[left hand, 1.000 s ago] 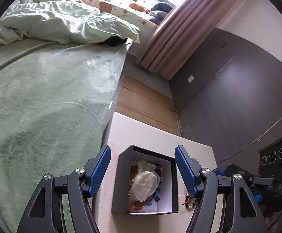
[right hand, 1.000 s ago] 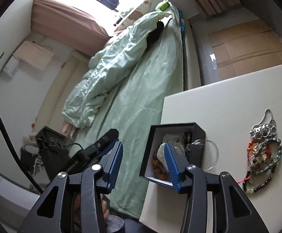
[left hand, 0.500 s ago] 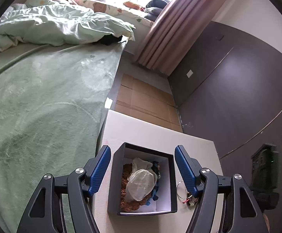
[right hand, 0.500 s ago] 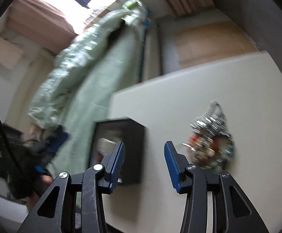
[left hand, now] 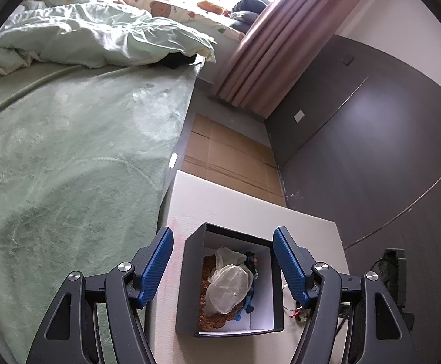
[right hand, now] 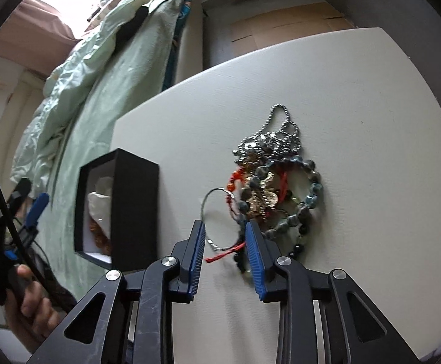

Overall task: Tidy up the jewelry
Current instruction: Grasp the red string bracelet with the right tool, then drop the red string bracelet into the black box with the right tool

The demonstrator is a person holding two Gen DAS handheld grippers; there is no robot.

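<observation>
Jewelry sorting partly done; tangled pile left on the tabletop.

Found in the open black cardboard box (left hand: 232,276) with white lining: brown bead strand, blue piece and translucent white pouch (left hand: 228,283), already stowed. Noted left gripper (left hand: 223,262) set wide either side of the box, pads clear of its walls, holding nothing. Noted right gripper (right hand: 225,244) just narrowed over the thin silver wire bangle (right hand: 217,218) and red cord (right hand: 225,253), pads not seen pressing either. Left outstanding on the white table (right hand: 357,97): heap of silver ball chain, grey-blue bead bracelet and gold charm (right hand: 276,185), just beside the box. Judged roughly mid-task.
</observation>
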